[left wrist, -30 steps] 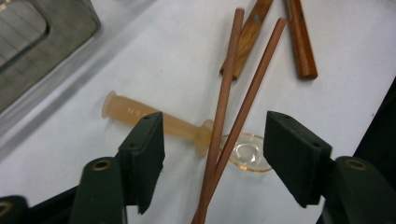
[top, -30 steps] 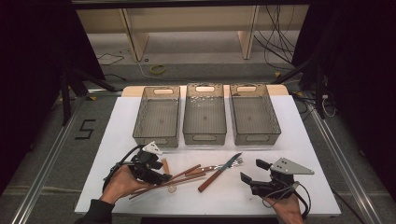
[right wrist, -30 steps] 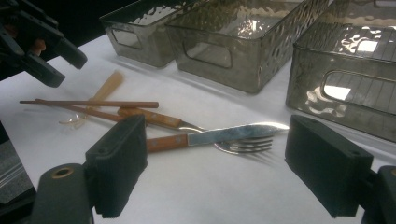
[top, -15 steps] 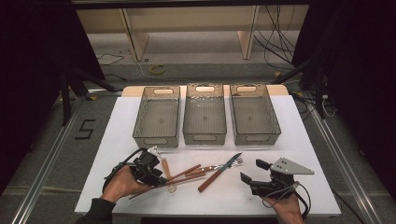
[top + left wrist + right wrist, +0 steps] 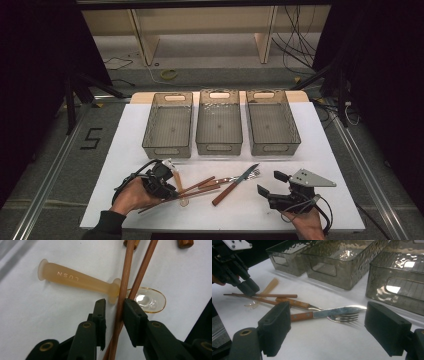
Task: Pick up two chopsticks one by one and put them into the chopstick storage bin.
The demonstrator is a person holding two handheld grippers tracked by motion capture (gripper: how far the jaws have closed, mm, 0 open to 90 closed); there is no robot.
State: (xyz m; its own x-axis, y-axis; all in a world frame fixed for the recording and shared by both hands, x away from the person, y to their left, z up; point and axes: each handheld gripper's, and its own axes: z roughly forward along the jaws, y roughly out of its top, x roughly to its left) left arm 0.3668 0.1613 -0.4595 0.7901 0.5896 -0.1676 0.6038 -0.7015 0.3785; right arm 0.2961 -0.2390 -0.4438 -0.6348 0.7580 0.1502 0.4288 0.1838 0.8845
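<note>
We are at the very start of the sorting: all three bins (image 5: pixel 218 125) at 12 o'clock on the desk (image 5: pixel 330 150) stand empty, and the cutlery lies loose in front of them. Our left claw (image 5: pixel 113 311) has just been closing, its jaws now narrow around the two chopsticks (image 5: pixel 126 277) that cross the amber spoon (image 5: pixel 82 281) at 7 o'clock, though not clearly pinching yet. Our right claw (image 5: pixel 327 325) waits wide open at 5 o'clock, facing the knife (image 5: pixel 322 313) and fork (image 5: pixel 343 318). Everything remains to be lifted and binned.
</note>
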